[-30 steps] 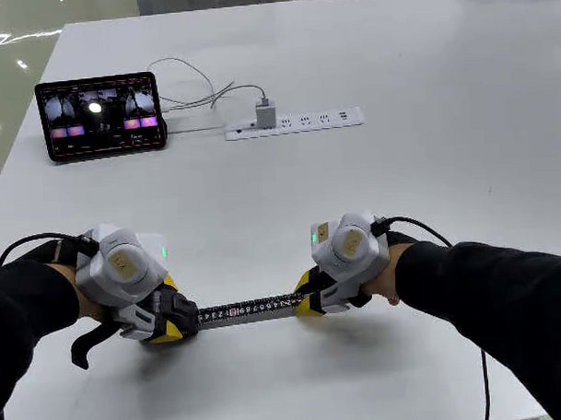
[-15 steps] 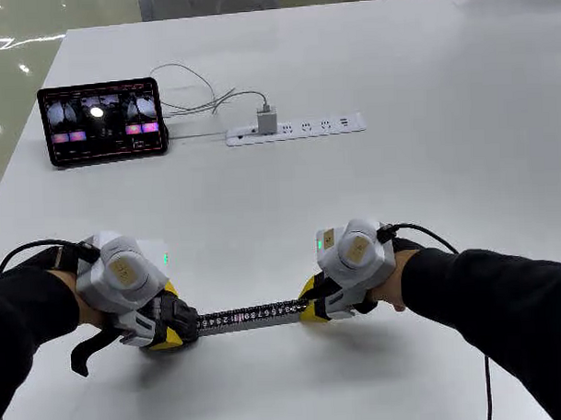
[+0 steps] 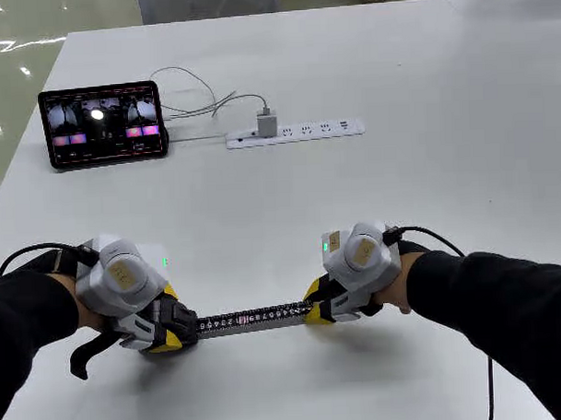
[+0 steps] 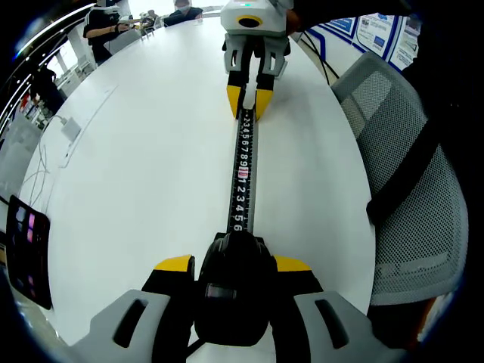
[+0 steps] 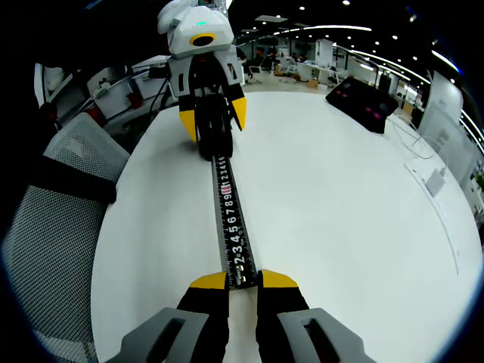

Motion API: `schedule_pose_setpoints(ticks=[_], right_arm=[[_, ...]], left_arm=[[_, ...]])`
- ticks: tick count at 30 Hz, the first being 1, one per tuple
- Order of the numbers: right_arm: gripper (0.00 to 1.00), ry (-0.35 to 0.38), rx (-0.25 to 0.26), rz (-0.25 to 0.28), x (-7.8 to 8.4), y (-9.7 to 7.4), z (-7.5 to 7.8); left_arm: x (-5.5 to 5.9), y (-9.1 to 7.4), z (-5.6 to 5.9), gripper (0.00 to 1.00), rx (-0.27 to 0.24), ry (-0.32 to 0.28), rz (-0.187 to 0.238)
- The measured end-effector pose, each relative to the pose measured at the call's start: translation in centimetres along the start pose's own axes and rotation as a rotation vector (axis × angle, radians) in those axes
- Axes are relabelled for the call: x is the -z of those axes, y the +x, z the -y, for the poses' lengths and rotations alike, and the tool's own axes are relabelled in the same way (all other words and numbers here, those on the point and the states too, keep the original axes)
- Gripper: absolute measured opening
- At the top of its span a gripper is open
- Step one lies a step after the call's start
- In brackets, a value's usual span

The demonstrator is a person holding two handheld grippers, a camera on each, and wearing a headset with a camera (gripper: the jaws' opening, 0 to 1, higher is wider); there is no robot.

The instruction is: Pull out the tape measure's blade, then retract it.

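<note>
L gripper jaws clamped on black tape measure case, R gripper jaws pinched on blade tip, blade stretched straight btwn them, along white table near person's edge

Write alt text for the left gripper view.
The left hand-held gripper clamps a black tape measure case at bottom centre. The blade runs straight out across the white table to the right hand-held gripper, which pinches the blade's end. A grey mesh chair stands at the right.
</note>
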State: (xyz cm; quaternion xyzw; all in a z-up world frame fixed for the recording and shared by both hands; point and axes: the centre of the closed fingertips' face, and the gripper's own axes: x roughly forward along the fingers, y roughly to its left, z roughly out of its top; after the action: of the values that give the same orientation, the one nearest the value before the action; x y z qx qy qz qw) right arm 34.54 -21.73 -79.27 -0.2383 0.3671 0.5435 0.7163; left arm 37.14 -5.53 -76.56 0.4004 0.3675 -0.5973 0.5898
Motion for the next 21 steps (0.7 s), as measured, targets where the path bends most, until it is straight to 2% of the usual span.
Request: schedule_pose_setpoints(ticks=[10,21], right_arm=[[0.08,0.032,-0.011,0.007,0.4,-0.31,-0.19],[0.08,0.021,-0.003,0.004,0.87,-0.58,-0.01]], left_arm=[[0.03,0.04,-0.01,0.33,0.001,0.0,0.0],[-0.07,-0.01,0.12,0.33,-0.002,0.0,0.0]])
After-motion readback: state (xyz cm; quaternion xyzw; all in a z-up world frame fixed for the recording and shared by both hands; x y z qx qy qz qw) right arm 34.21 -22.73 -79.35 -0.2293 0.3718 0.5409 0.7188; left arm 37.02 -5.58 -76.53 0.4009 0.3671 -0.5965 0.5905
